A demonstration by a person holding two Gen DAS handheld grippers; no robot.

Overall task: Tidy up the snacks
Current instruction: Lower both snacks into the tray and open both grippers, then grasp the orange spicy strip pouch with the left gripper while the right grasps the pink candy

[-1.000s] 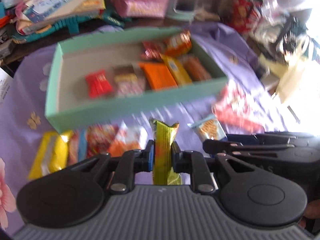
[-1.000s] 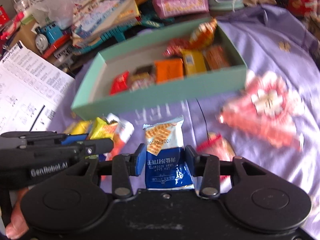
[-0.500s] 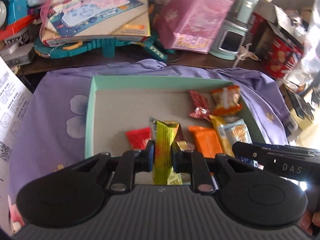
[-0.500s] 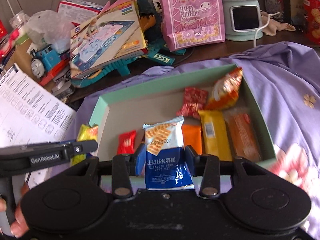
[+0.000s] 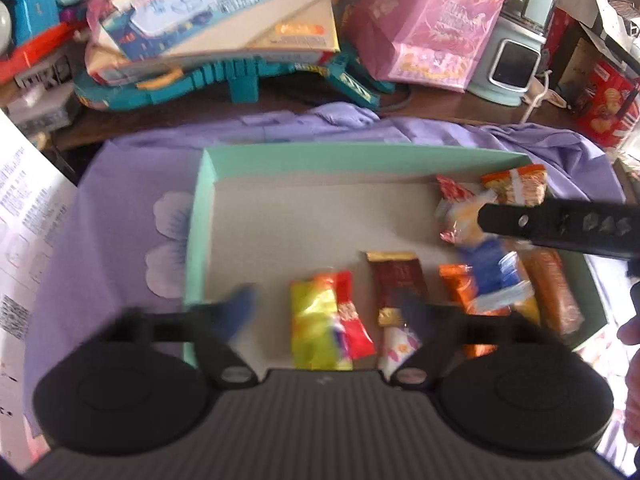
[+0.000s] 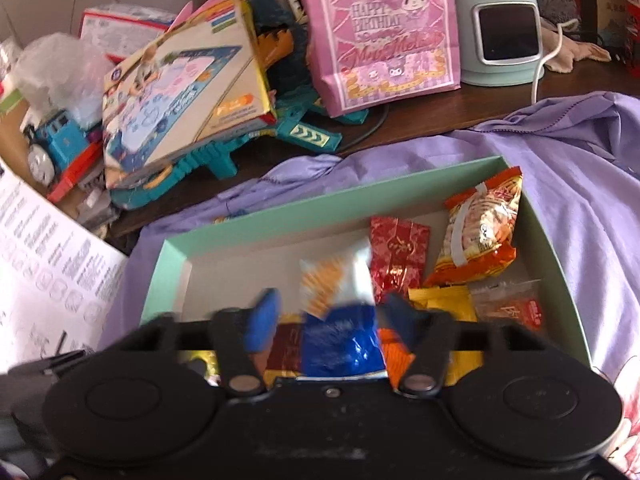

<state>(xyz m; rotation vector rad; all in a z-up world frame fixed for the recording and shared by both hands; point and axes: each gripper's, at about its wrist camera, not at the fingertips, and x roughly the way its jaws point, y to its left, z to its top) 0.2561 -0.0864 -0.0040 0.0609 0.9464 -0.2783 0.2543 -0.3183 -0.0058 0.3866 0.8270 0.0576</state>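
The right gripper (image 6: 328,320) hangs over the near part of a mint box (image 6: 320,210), its jaws opening. The blue pads (image 6: 262,320) stand clear of a blue-and-white cracker packet (image 6: 340,320) that lies blurred between them. In the box, at 1 o'clock from the packet, sits a red foil packet (image 6: 396,254); further toward 2 o'clock an orange snack bag (image 6: 482,232) leans in the far right corner. At 3 o'clock lie a yellow packet (image 6: 444,300) and a clear packet (image 6: 512,300). The box rests on a purple cloth (image 6: 580,168). At 12 o'clock, beyond the box, stands a pink bag (image 6: 384,28); at 10 o'clock a toy box (image 6: 180,88) lies tilted on its pile.
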